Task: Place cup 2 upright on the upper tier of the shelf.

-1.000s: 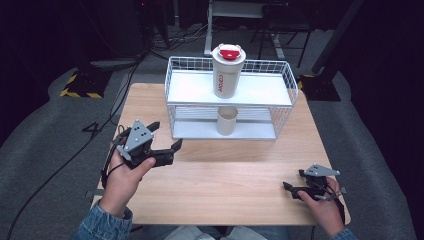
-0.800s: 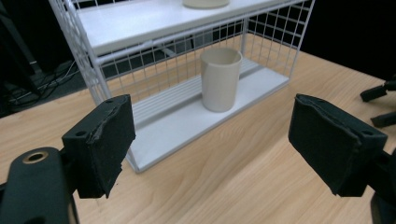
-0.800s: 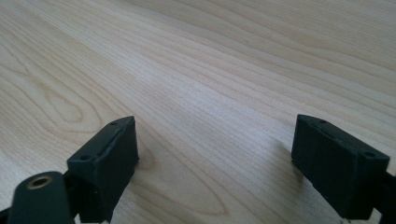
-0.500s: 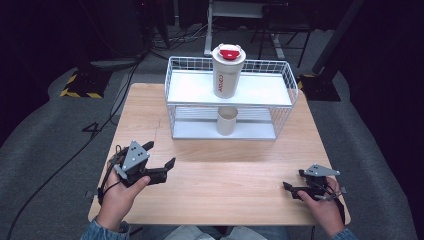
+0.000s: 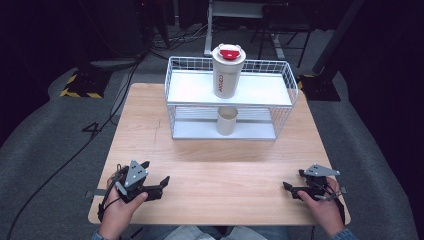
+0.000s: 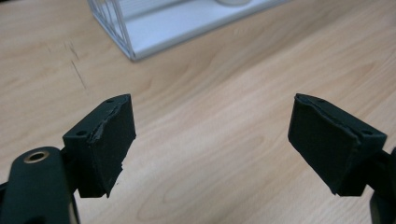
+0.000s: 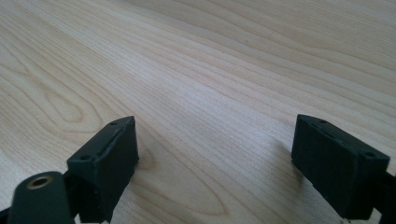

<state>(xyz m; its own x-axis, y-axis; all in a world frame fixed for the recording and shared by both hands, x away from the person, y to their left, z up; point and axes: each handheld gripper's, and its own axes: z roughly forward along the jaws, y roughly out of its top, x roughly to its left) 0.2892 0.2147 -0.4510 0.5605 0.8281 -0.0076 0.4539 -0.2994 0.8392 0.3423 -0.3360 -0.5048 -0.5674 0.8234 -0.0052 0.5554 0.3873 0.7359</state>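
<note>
Nearest the person, both tools rest low over the front edge of the table (image 5: 210, 200). The left gripper (image 5: 159, 184) sits at the near left corner, held in the left hand (image 5: 122, 205), its jaws spread wide with nothing between them; the left gripper view confirms bare wood between the two pads (image 6: 105, 140). The right gripper (image 5: 292, 187) lies at the near right corner in the right hand (image 5: 322, 202), likewise spread wide and empty, its own view showing only wood grain between the pads (image 7: 109, 158).

Mid-table is bare wood. No object lies within reach of either tool without a forward move.

At the far side stands a white wire rack (image 5: 280, 85) with two levels. On its lower shelf a small paper cup (image 5: 226, 120) stands upright, open end up, roughly at the rack's centre. On the upper shelf a tall lidded tumbler (image 5: 228, 72) with a red cap stands upright almost directly above the cup.

Key relation: both vessels lie straight ahead and away from the person, about midway between the two tools, slightly nearer the right one in line but well apart from both. Their long axes are vertical, so in my judgement a level approach from the front would suit. The left gripper view already takes in the rack's near corner (image 6: 130, 51); the left tool points toward it.
</note>
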